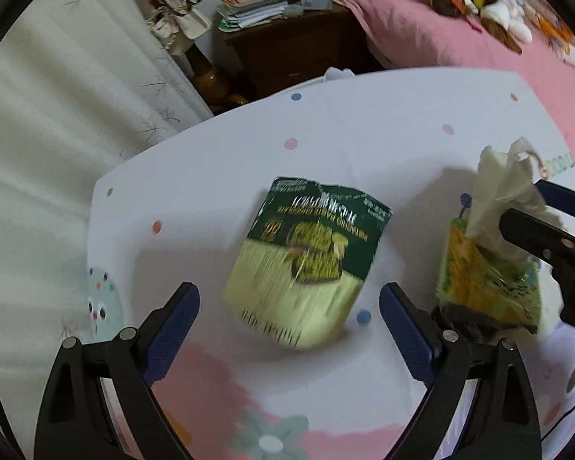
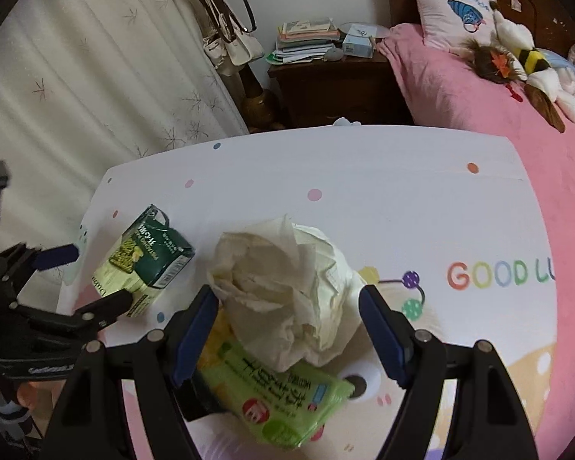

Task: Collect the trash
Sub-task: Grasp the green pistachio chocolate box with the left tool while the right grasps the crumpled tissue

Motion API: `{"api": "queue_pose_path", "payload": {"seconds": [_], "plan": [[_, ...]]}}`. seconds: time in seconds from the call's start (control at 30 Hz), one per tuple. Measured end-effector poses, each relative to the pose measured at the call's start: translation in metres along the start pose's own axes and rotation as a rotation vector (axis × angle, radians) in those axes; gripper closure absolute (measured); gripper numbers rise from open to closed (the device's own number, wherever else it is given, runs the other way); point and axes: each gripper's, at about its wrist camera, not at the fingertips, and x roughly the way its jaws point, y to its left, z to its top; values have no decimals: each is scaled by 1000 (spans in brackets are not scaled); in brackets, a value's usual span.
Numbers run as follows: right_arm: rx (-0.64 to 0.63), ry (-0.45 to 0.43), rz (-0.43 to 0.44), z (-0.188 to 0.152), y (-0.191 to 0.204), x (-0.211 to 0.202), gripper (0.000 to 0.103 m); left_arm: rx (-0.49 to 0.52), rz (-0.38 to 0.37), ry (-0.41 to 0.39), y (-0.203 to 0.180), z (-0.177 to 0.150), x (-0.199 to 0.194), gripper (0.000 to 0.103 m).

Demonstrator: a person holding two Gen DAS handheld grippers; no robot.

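A dark green and pale yellow snack box [image 1: 299, 264] lies on the white dotted tablecloth [image 1: 364, 145]. My left gripper [image 1: 289, 306] is open just above it, a blue pad on each side, with gaps to the box. The right wrist view shows the same box [image 2: 145, 253] with the left gripper [image 2: 90, 280] astride its near end. A crumpled white tissue [image 2: 287, 295] rests on a green and yellow packet [image 2: 283, 398]. My right gripper [image 2: 287, 306] stands open around the tissue, pads at its sides. From the left wrist the tissue [image 1: 494, 180], packet [image 1: 487, 280] and right gripper [image 1: 521, 201] appear at far right.
The table [image 2: 364, 161] ends at the far side before a dark wooden nightstand [image 2: 333, 84] stacked with papers. A pink bed [image 2: 498, 115] with soft toys runs along the right. A pale curtain [image 2: 76, 76] and hanging bags [image 2: 230, 38] stand at the left.
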Motion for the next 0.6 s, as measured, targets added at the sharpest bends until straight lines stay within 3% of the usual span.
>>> {"api": "queue_pose_path", "payload": {"seconds": [0.27,0.43,0.53,0.6], "plan": [[-6,21,50,4,-6,12,27,-16,-26,82,-5,19,40,9],[-51,19,38,2,-3,18,28,-80,-94,88,6,19,46,10],[-76,2,42,0,1,16,39,-102,-116,82,9,14,45,16],[-85,2,44,-1,2,15,41,-100,-109,74,8,10,42,19]]}}
